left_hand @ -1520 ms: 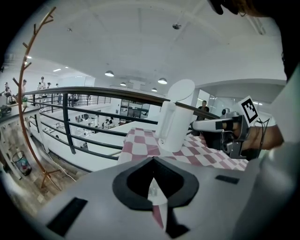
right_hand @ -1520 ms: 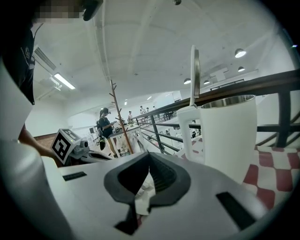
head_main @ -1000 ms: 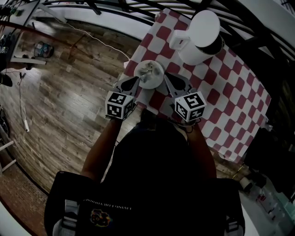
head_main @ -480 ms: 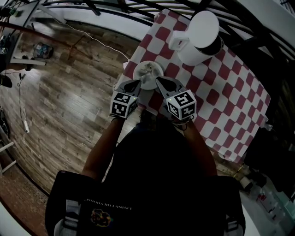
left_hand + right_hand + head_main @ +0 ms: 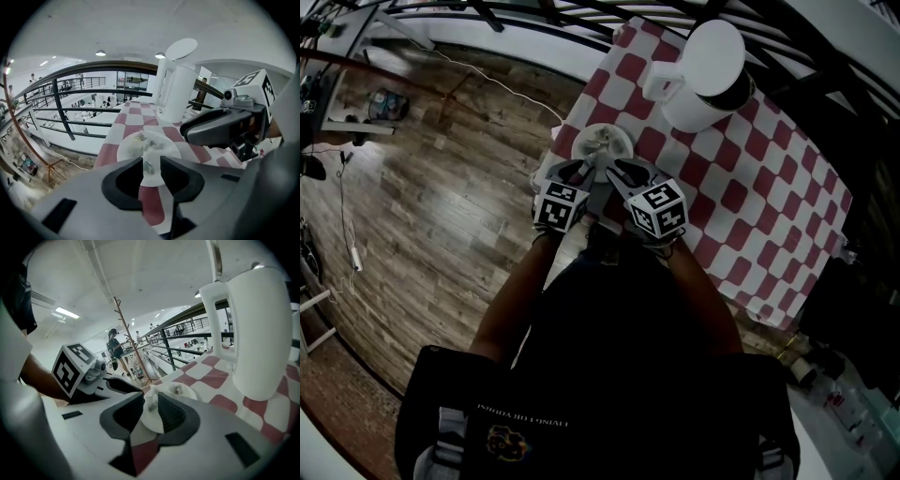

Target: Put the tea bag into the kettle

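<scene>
White plate point(image 5: 628, 141), short of the kettle point(image 5: 703, 80), is bearing the tea bag point(image 5: 602, 142). Left gripper point(image 5: 579, 172), jaws just opened, and right gripper point(image 5: 614, 171) are being held narrowly apart, empty; a centred pinch is being called for.

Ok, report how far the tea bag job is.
Done: the tall white kettle has its lid up. In hand: the left gripper, jaws just now opening, and right gripper hover at the round white plate of tea bags, gripping nothing. Left: grab one, drop it in.
</scene>
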Demonstrator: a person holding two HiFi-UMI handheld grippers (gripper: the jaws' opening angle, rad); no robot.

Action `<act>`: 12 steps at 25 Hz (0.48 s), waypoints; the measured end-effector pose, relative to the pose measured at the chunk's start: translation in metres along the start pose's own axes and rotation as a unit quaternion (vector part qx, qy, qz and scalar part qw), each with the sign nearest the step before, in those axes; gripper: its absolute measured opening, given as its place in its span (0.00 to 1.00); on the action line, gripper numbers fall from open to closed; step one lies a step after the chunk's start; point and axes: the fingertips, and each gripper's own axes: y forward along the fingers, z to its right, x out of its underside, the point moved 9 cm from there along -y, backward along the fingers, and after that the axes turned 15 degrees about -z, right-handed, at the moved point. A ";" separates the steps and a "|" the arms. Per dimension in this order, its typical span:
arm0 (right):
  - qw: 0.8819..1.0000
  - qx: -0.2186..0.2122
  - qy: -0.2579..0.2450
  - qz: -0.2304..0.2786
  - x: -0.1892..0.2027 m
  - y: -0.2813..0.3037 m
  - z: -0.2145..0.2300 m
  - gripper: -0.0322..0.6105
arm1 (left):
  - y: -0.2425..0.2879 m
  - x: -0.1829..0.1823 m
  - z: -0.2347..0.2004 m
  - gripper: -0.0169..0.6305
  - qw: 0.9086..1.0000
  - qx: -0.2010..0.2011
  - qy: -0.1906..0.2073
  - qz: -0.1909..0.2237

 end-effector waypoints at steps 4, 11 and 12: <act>1.000 -0.007 0.004 -0.013 0.005 0.007 0.000 0.19 | 0.003 -0.001 0.003 0.18 1.000 0.004 0.008 -0.010; 1.000 -0.011 0.003 -0.023 0.009 0.010 -0.001 0.19 | 0.010 -0.001 0.002 0.18 1.000 -0.003 0.014 -0.027; 1.000 -0.011 0.004 -0.025 0.010 0.010 0.000 0.19 | 0.012 -0.001 0.002 0.18 0.999 -0.002 0.014 -0.029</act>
